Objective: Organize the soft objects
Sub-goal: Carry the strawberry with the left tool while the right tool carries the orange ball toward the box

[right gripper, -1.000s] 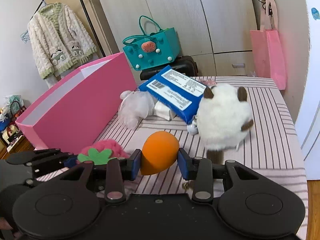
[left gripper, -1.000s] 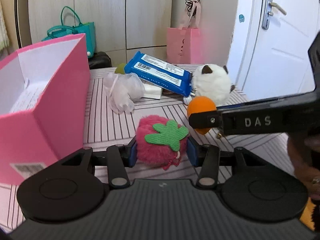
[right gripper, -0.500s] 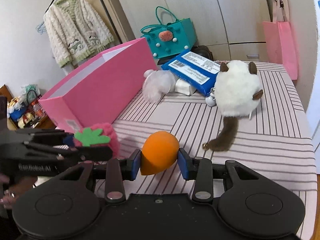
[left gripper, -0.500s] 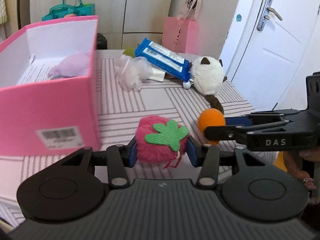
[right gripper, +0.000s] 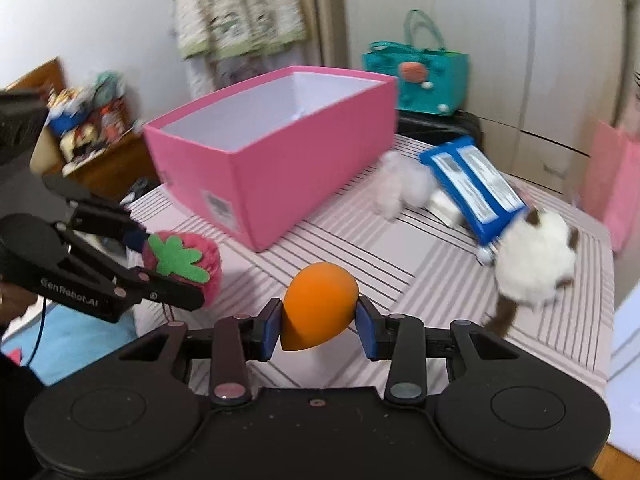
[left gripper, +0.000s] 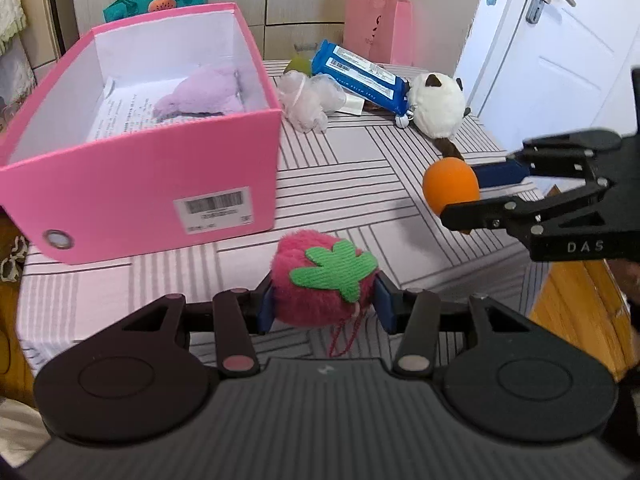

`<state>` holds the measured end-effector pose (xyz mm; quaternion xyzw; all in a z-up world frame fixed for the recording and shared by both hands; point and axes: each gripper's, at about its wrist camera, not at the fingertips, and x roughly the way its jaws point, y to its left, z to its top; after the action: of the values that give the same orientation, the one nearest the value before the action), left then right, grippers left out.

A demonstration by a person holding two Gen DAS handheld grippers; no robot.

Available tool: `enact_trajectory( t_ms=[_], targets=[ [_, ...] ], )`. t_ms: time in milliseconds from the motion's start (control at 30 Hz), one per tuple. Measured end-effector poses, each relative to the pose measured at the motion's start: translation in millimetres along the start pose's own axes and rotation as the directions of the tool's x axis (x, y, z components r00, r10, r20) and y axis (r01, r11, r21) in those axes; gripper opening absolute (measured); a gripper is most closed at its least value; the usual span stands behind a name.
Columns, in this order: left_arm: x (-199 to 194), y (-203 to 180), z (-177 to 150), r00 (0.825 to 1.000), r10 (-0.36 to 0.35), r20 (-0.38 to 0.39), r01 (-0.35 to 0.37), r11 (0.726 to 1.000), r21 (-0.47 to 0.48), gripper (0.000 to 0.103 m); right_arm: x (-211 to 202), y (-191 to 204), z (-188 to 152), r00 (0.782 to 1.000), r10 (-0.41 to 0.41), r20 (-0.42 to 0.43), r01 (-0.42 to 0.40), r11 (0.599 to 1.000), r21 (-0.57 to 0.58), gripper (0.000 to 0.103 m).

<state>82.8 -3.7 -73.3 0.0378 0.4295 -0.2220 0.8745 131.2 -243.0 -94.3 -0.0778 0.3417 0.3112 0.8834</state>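
Observation:
My left gripper [left gripper: 323, 306] is shut on a fuzzy pink strawberry plush [left gripper: 320, 286] with a green felt leaf, held above the near end of the striped table [left gripper: 360, 168]. My right gripper [right gripper: 319, 322] is shut on an orange egg-shaped sponge [right gripper: 318, 304], lifted off the table. The sponge [left gripper: 450, 188] and the right gripper show at the right of the left wrist view; the strawberry [right gripper: 184, 262] shows at the left of the right wrist view. An open pink box [left gripper: 136, 184] stands ahead on the left with a purple plush [left gripper: 200, 92] inside.
Beyond the box lie a white mesh pouf [left gripper: 308, 100], a blue wipes pack [left gripper: 360, 76] and a white cat plush [left gripper: 438, 108] with a brown tail. A teal bag [right gripper: 416, 76] and a pink bag [left gripper: 378, 26] stand behind. A white door [left gripper: 552, 60] is on the right.
Both grippers rose and pulled back from the table with their objects. The left view now looks down into the pink box, showing the purple plush. The right gripper rolled and its view swung left.

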Motion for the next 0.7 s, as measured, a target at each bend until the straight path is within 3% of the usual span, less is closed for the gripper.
enact_trajectory(
  t_ms=[333, 700],
  targets=[
    [-37, 38, 1, 0.998, -0.036, -0.058, 0.036, 0.999, -0.001, 0.047, 8, 19, 37, 0.982, 0.171, -0.074, -0.166, 0.984, 0.070, 0.045],
    [-74, 68, 22, 0.999, 0.001, -0.053, 0.001, 1.000, 0.028, 0.047, 5, 37, 80, 0.951, 0.300, -0.079, -0.294, 0.953, 0.078, 0.046]
  ],
)
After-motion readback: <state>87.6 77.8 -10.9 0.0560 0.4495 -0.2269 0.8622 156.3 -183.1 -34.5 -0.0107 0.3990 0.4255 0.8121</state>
